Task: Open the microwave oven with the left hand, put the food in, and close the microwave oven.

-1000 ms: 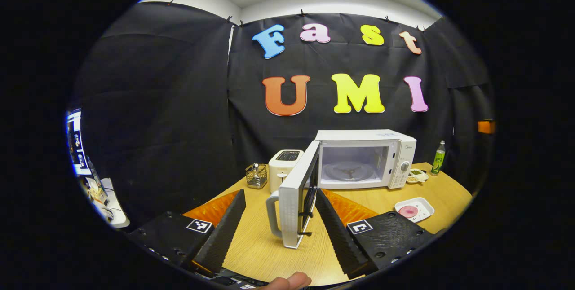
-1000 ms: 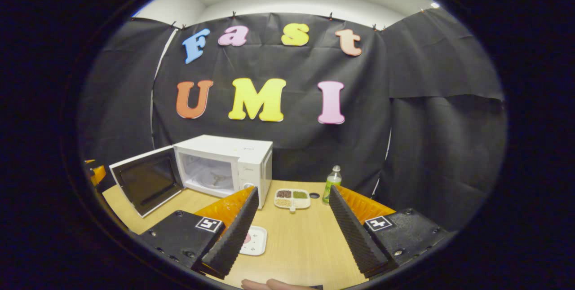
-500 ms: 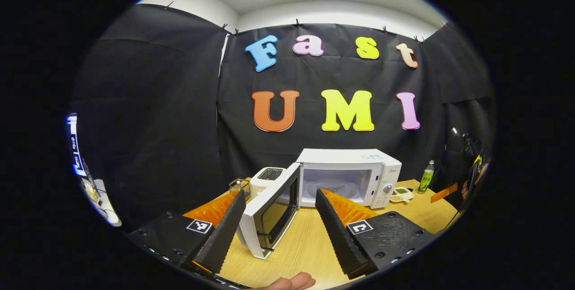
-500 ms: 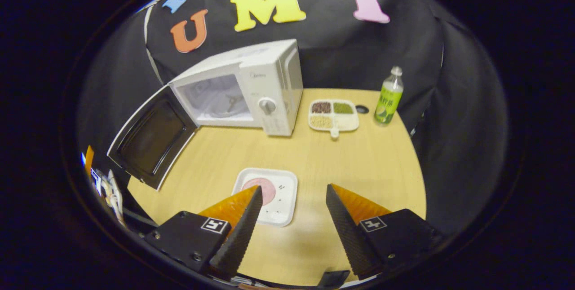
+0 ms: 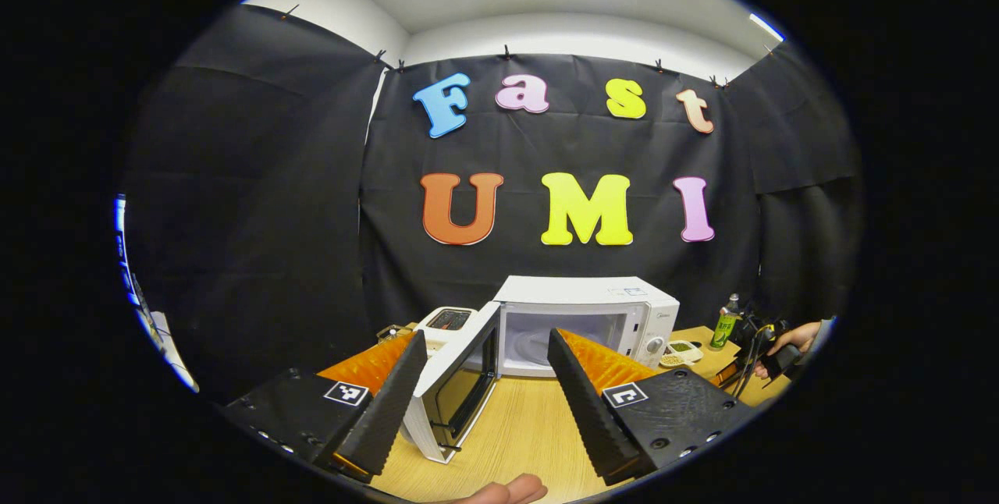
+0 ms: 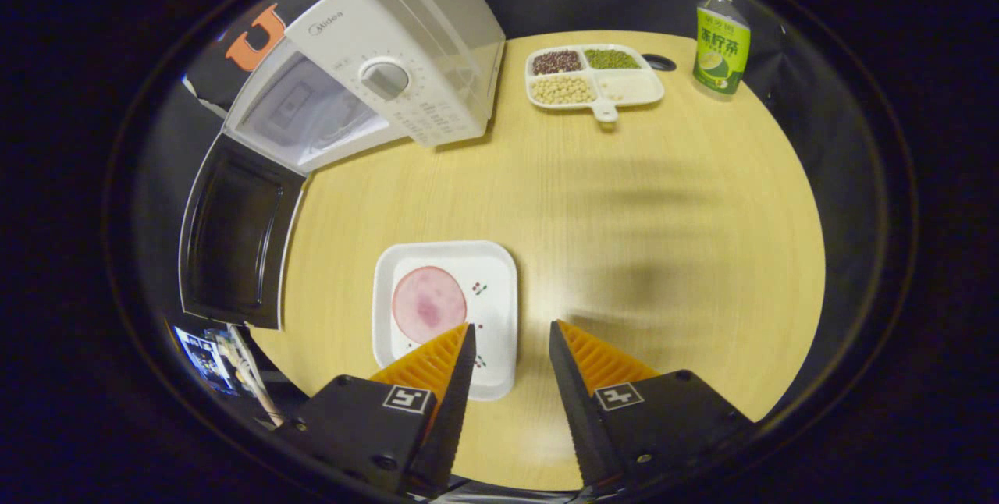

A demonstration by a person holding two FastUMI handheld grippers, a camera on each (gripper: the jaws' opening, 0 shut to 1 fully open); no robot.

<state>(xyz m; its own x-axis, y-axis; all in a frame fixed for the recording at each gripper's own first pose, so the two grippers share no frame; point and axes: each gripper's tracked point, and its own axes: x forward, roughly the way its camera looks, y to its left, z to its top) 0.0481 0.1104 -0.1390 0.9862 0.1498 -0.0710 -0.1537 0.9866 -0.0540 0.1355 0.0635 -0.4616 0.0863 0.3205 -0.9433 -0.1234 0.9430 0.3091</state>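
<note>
A: Item one, the microwave oven [image 6: 406,59]?
B: White, at the far left of the counter [image 6: 624,254]. Its door [image 6: 234,235] is swung wide open to the left, with the dark inner pane facing up in the right gripper view. The cavity is lit and holds a glass turntable [image 5: 546,340].

A: The food?
B: One round pink slice [image 6: 428,304] on a white square plate [image 6: 499,270], out on the counter in front of the oven and well apart from it.

A: Right gripper [image 6: 511,344]?
B: Above the plate's near right edge, looking down. Its fingers are parted with a moderate gap and have hold of nothing. The left finger's tip overlaps the plate; whether it touches, I cannot tell.

A: Left gripper [image 5: 488,348]?
B: Held low before the open door, fingers spread wide and empty. The door edge shows in the gap between them, apart from both.

A: Remainder?
B: A divided tray of beans [image 6: 595,76] just right of the oven, a green-labelled bottle [image 6: 722,40] beyond it, and a white toaster [image 5: 446,321] to the oven's left.
</note>
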